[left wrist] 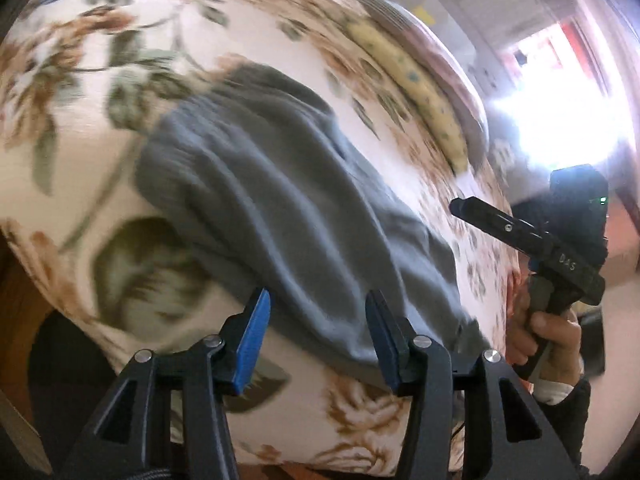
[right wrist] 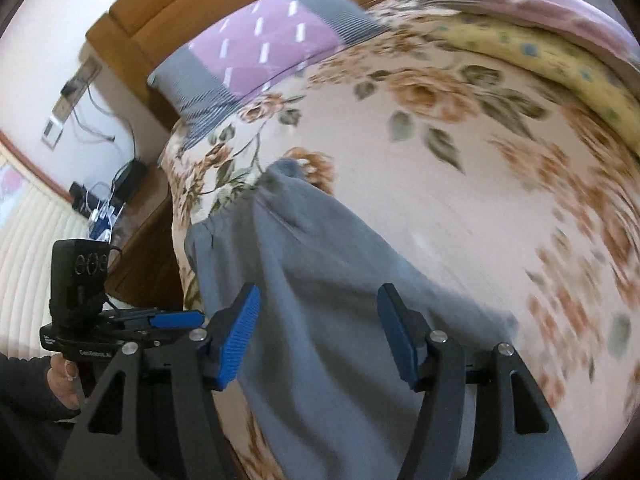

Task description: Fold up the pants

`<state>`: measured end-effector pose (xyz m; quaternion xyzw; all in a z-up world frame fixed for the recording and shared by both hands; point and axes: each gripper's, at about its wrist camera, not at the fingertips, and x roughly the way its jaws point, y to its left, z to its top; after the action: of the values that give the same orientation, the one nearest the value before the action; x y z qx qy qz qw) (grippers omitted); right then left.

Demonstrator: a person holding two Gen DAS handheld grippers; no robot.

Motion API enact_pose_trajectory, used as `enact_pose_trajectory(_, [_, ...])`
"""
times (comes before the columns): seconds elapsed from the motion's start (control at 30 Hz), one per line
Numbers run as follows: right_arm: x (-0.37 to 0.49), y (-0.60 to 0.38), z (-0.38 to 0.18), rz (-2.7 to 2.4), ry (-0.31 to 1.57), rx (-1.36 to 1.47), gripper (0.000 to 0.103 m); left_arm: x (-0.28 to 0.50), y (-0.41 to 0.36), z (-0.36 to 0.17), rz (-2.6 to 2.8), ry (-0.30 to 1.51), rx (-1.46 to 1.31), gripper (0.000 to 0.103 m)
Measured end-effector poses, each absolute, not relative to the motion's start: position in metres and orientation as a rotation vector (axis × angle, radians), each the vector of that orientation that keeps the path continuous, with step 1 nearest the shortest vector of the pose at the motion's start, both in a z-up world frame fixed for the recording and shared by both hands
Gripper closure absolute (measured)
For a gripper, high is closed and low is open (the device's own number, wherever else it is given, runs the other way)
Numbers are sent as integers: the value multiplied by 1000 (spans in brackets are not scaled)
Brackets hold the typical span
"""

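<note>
Nearest, left gripper point(left wrist: 316, 344) with jaws apart, nothing between the blue pads, above the near edge of the grey pants point(left wrist: 288, 208). Right gripper point(right wrist: 320, 336) likewise spread and empty, over the same cloth. Pants spread rumpled on the flowered bedspread point(right wrist: 460, 184). Farther back, yellow blanket point(right wrist: 560, 60), purple pillow point(right wrist: 272, 44), wooden headboard point(right wrist: 208, 0).

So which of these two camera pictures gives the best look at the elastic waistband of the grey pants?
The right wrist view: the gathered waistband lies unobstructed on the floral bedspread. The left wrist view shows the grey pants only as blurred folds; no waistband can be made out.
</note>
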<state>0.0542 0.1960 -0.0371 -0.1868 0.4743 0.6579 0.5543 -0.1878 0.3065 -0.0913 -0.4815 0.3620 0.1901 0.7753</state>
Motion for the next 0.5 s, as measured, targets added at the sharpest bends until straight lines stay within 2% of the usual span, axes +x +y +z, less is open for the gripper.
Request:
enact_pose_trajectory(0.1, [42, 235, -41, 1597, 1130, -481, 41, -199, 321, -95, 466, 748, -1072, 45])
enact_pose_trajectory(0.33, [15, 316, -60, 1642, 1158, -629, 37, -210, 350, -115, 540, 701, -1185, 44])
enact_pose_trajectory(0.5, [5, 368, -84, 1621, 1184, -716, 36, -214, 367, -132, 560, 693, -1247, 37])
